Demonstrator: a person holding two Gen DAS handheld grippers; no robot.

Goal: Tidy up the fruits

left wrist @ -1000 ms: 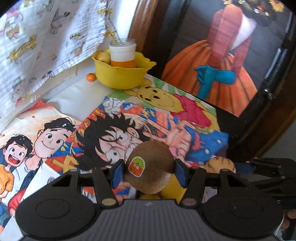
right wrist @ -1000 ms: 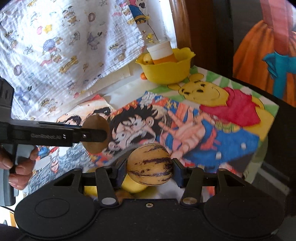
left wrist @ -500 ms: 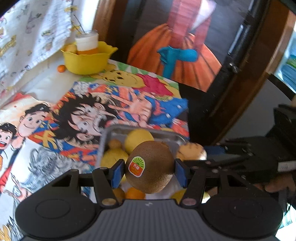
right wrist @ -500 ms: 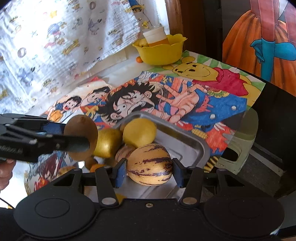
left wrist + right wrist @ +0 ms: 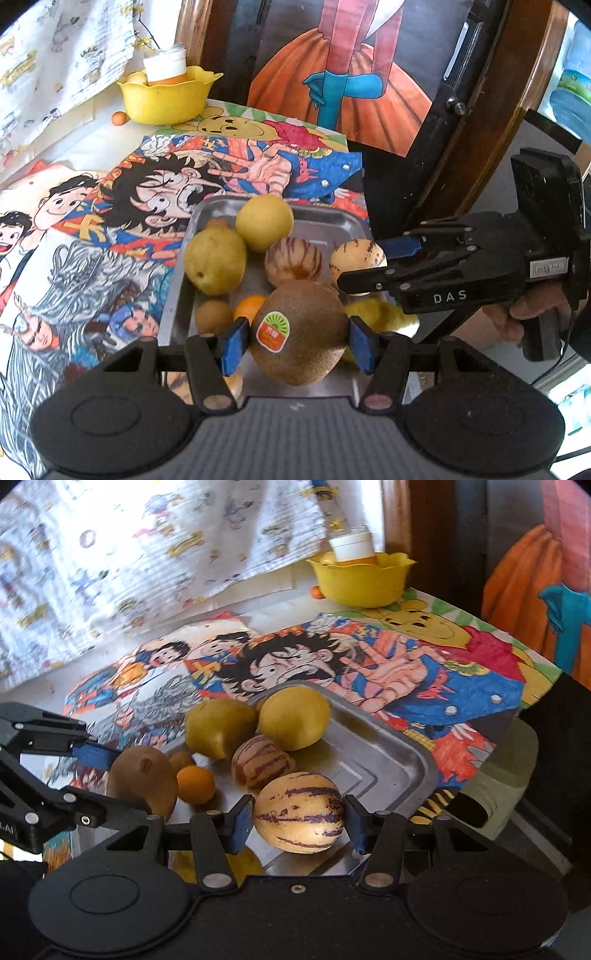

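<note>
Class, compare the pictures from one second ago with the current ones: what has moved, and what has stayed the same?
Both grippers have swung from over the cartoon cloth to above the metal tray of fruit. The left gripper still clamps the kiwi; the right gripper still clamps the striped melon. Nothing was released. The yellow bowl stayed put.

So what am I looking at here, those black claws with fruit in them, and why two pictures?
No robot: a person holds a hand-held claw in each hand, each with a camera looking along its fingers, hence two pictures. The left claw grips a kiwi; the right claw grips a striped melon. Each view also shows the other claw from the side. Below them a metal tray on a cartoon cloth holds more fruit. A yellow bowl stands at the back.
</note>
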